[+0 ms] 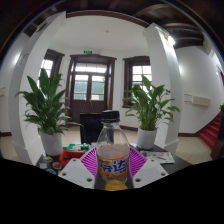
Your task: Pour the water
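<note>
- Gripper view: the hand-held gripper (113, 170) is grasping an upright bottle (113, 155) with an orange label, both pink pads (90, 161) pressing its sides.
- Two potted plants (48, 108) are standing beyond, flanking a dark chair (95, 124).

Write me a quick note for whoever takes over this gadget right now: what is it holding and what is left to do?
Gripper: shut on the bottle, both pink pads against its sides.
Bottle: upright, cap on top, orange drink label, held above the table.
Done: bottle grasped.
Left: the pouring itself; no cup can be made out from here, so find it first.
Beyond: two potted plants, a dark chair.
</note>
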A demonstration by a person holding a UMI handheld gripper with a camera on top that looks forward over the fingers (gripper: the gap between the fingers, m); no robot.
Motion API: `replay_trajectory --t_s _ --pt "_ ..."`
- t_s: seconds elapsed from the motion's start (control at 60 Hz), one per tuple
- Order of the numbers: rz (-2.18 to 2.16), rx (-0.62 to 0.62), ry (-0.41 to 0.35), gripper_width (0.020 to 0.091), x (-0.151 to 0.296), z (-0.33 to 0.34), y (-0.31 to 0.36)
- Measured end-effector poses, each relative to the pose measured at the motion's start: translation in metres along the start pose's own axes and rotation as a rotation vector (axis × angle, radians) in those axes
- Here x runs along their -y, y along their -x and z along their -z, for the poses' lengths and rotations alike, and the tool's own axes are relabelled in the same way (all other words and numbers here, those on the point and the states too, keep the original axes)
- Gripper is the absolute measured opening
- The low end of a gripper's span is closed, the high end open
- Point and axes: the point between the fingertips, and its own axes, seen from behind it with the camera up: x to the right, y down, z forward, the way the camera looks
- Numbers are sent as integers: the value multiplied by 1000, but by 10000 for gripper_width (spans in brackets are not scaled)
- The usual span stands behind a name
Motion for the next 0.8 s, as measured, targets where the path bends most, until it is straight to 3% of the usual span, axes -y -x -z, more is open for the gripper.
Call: replay_trajectory --t_s 0.3,0.333,0.467,0.65,0.7,0.733,0.8 --pt "-22 -21 35 390 -87 -25 -29" --pt "-31 -17 -10 389 -76 -25 -31" --pt "-44 -13 -17 388 -78 -26 -30" --pt "-89 -10 -12 521 -79 -22 -36" --pt "-96 -8 4 606 -83 -22 -37" --pt "-95 4 21 755 -87 -22 -34" --pt "-85 36 49 789 -97 -21 -29"
